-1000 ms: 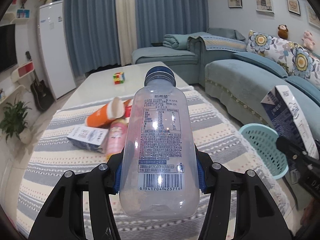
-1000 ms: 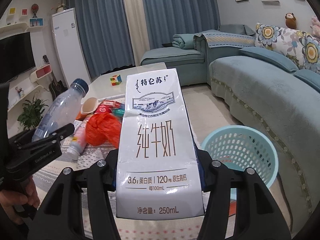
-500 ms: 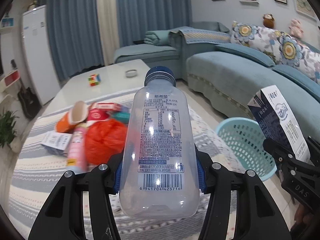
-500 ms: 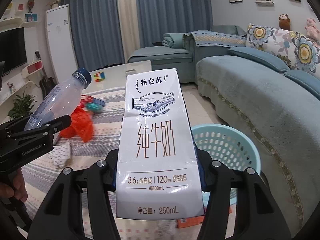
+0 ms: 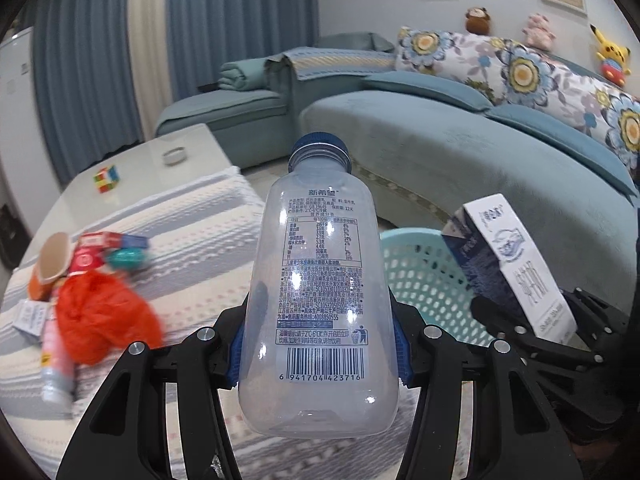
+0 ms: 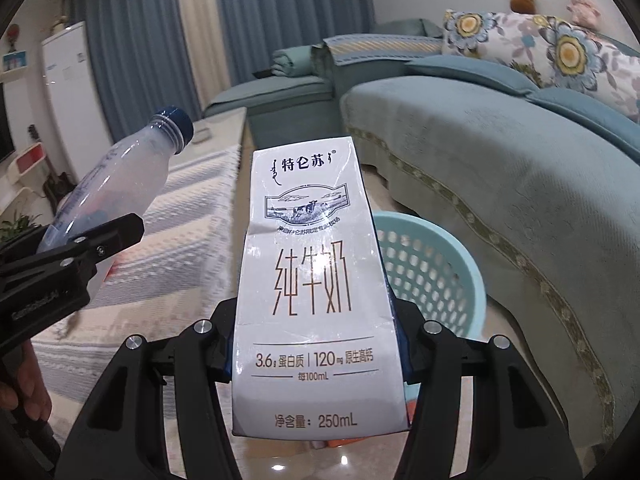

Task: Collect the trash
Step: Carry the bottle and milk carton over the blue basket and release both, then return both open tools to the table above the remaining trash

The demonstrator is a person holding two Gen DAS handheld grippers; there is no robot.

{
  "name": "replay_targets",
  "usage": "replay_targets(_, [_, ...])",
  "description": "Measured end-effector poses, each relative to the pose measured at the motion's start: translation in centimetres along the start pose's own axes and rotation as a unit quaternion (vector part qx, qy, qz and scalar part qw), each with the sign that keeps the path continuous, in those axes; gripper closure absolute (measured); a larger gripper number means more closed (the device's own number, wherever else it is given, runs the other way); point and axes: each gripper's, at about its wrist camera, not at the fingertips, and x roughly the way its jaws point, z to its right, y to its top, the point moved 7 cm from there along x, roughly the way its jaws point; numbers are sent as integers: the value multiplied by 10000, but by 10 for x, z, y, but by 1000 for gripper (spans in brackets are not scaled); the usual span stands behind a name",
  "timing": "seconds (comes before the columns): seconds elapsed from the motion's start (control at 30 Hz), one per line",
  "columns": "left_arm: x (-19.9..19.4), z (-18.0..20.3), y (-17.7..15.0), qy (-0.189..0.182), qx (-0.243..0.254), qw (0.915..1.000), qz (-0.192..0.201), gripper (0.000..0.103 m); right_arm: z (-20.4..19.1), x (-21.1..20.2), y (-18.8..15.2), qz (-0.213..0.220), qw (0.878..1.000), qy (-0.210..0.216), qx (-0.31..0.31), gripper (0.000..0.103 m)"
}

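My left gripper is shut on an empty clear plastic bottle with a blue cap, held upright in the air. My right gripper is shut on a white milk carton. A light blue perforated basket stands on the floor right of the table, just behind both held items; it also shows in the right wrist view. The carton appears at the right of the left wrist view, the bottle at the left of the right wrist view. More trash lies on the striped cloth: a red plastic bag, an orange cup, small boxes.
The low table with the striped cloth carries a colour cube and a small dish at its far end. A teal sofa curves round the right side, close behind the basket. A white fridge stands far left.
Both grippers have swung right and down, away from the trash pile and closer to the basket, which now looks larger. Each still grips its item as before.
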Motion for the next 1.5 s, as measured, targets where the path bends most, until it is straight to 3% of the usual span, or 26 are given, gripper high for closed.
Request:
replay_targets(0.23, [39, 31, -1, -404, 38, 9988, -261, 50, 22, 27, -9, -186, 9994, -308, -21, 51])
replay_targets(0.47, [55, 41, 2, -526, 222, 9979, -317, 49, 32, 39, -12, -252, 9993, -286, 33, 50])
replay_targets(0.57, [52, 38, 6, -443, 240, 9985, -208, 36, 35, 40, -9, -204, 9994, -281, 97, 42])
replay_targets(0.63, [48, 35, 8, -464, 223, 9986, -159, 31, 38, 39, -7, -163, 9993, -246, 222, 31])
replay_targets(0.7, [47, 32, 10, -442, 209, 9987, -165, 26, 39, 42, -4, -221, 9991, -99, 346, 28])
replay_targets(1.13, [26, -24, 7, -186, -396, 9990, -126, 25, 24, 17, 4, -76, 9988, 159, 453, 28])
replay_targets(1.5, [-40, -118, -3, 337, -899, 9952, 192, 25, -79, -30, 35, 288, 9951, 910, -258, 28])
